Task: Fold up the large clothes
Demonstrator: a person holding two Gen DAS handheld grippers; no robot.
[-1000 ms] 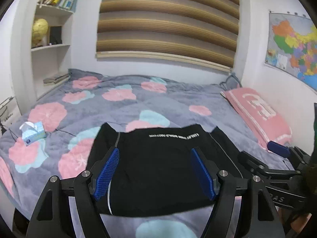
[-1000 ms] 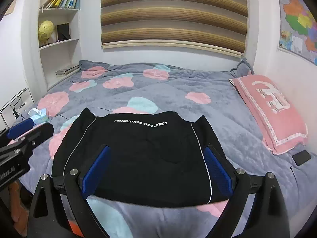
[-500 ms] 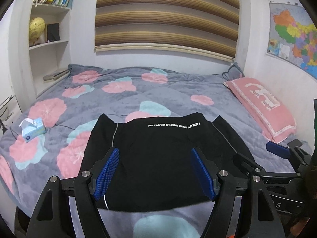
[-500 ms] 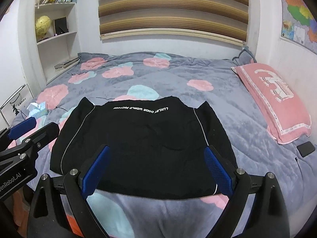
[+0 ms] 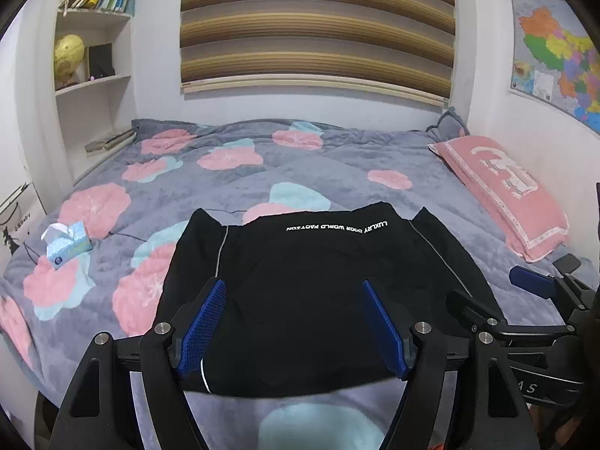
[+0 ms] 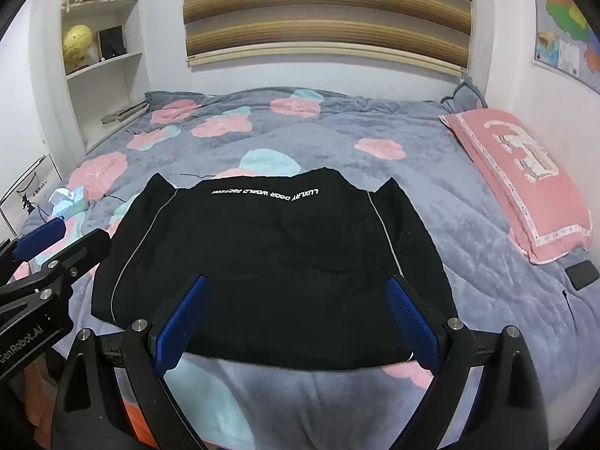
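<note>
A black garment (image 5: 311,281) with white lettering and thin grey side stripes lies flat near the front edge of the bed; it also shows in the right wrist view (image 6: 270,262). My left gripper (image 5: 292,322) is open and empty, held above the garment's near edge. My right gripper (image 6: 296,318) is open and empty, also above the near edge. The right gripper shows at the right of the left wrist view (image 5: 525,292), and the left gripper at the left of the right wrist view (image 6: 56,240).
The bed has a grey blanket with pink and teal flowers (image 5: 262,172). A pink pillow (image 5: 502,191) lies at the right, a tissue box (image 5: 67,243) at the left, a dark phone (image 6: 581,275) near the pillow. Shelves (image 5: 93,75) stand at the left wall.
Both grippers have drawn back and risen slightly from the garment, so more of the bed shows. The garment has not moved. Both grippers stay open.
</note>
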